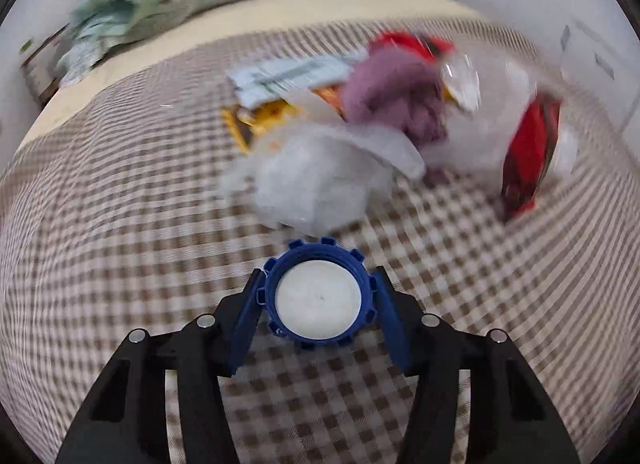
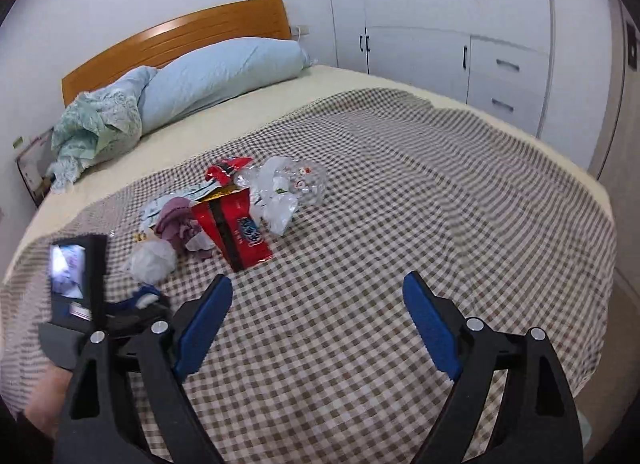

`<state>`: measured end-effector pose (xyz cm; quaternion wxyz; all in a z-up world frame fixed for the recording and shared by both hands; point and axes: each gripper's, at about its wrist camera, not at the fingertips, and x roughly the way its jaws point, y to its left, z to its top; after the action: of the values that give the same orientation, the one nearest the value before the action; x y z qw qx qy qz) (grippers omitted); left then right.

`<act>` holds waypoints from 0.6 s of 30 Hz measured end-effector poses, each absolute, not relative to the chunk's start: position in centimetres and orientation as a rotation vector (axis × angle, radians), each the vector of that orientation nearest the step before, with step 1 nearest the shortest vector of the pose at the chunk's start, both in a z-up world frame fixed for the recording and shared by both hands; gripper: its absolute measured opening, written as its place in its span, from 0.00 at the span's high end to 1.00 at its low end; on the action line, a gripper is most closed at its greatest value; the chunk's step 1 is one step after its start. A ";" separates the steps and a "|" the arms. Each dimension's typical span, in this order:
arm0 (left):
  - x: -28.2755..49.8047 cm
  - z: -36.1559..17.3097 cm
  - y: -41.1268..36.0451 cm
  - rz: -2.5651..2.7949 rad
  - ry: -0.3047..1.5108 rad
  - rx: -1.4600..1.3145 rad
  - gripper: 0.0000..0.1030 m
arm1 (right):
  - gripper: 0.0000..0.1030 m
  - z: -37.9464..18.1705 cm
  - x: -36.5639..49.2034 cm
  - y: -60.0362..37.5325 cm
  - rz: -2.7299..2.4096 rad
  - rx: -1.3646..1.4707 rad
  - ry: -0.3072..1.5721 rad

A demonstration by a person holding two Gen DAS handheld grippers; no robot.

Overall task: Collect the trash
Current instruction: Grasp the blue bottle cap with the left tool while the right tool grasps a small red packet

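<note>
Pinching a blue bottle cap (image 1: pixel 319 296) between its blue pads, the left gripper (image 1: pixel 318 296) hangs over the checked bedspread (image 1: pixel 120 223), just short of the trash heap: a crumpled white bag (image 1: pixel 312 179), purple cloth (image 1: pixel 394 95), a red wrapper (image 2: pixel 234 229). Beside it, the right gripper (image 2: pixel 318 304) stands spread wide, holding nothing.

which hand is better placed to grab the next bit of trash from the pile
Right. The right gripper stands open and empty, facing the red wrapper. The left gripper already has a blue bottle cap between its pads.
</note>
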<state>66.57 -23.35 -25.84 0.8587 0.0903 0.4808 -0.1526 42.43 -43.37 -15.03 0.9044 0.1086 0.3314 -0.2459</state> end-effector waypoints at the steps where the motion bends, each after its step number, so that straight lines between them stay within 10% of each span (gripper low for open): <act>1: 65.7 -25.0 -22.4 -0.309 0.991 0.162 0.50 | 0.19 -15.2 42.7 -43.1 -0.506 0.217 0.694; 18: 52.4 -14.0 -9.5 -0.284 0.719 0.041 0.50 | 0.19 -17.5 44.7 -36.0 -0.292 0.097 0.799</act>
<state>52.39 -9.46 -13.96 0.9260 0.0199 0.3508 -0.1382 44.70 -36.03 -17.54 0.9097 0.0470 0.3875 -0.1418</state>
